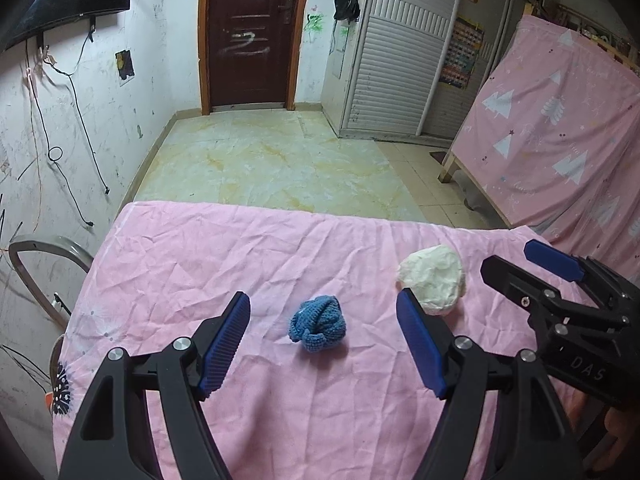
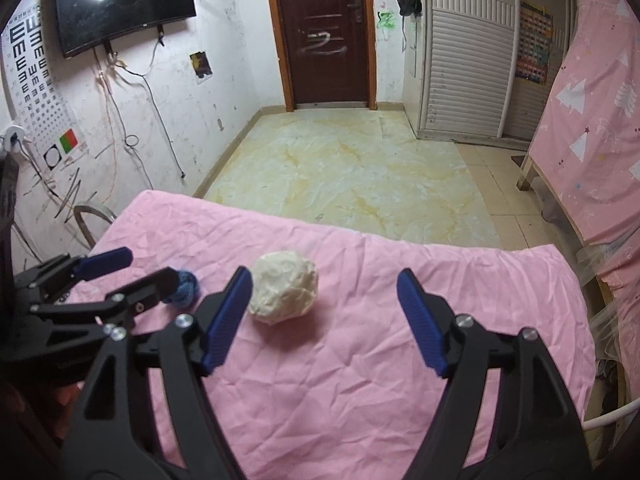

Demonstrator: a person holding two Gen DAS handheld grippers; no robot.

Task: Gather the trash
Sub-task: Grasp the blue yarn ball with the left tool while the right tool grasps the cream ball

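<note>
The left gripper (image 1: 324,344) is being held wide open and empty, framing the blue knitted wad (image 1: 318,327) for pickup. The right gripper (image 2: 324,320), likewise wide open and empty, is being aimed near the white paper ball (image 2: 285,292) on the pink cloth (image 2: 360,380).

The counter's cloth (image 1: 224,264) is pale pink with faint white triangles and, at its near left corner, a dark navy flower print (image 1: 62,390). On it lie a blue knitted ball (image 1: 318,326) and a cream-white crumpled wad (image 1: 434,278). Each tool, left (image 1: 324,340) and right (image 2: 324,320), is black with ribbed blue pads. At the right, a pink sheet (image 1: 560,128) carries white tree shapes. The far door (image 1: 252,32) is dark reddish brown with pale scrawls, and the floor (image 1: 272,164) is cream marbled with yellow.
</note>
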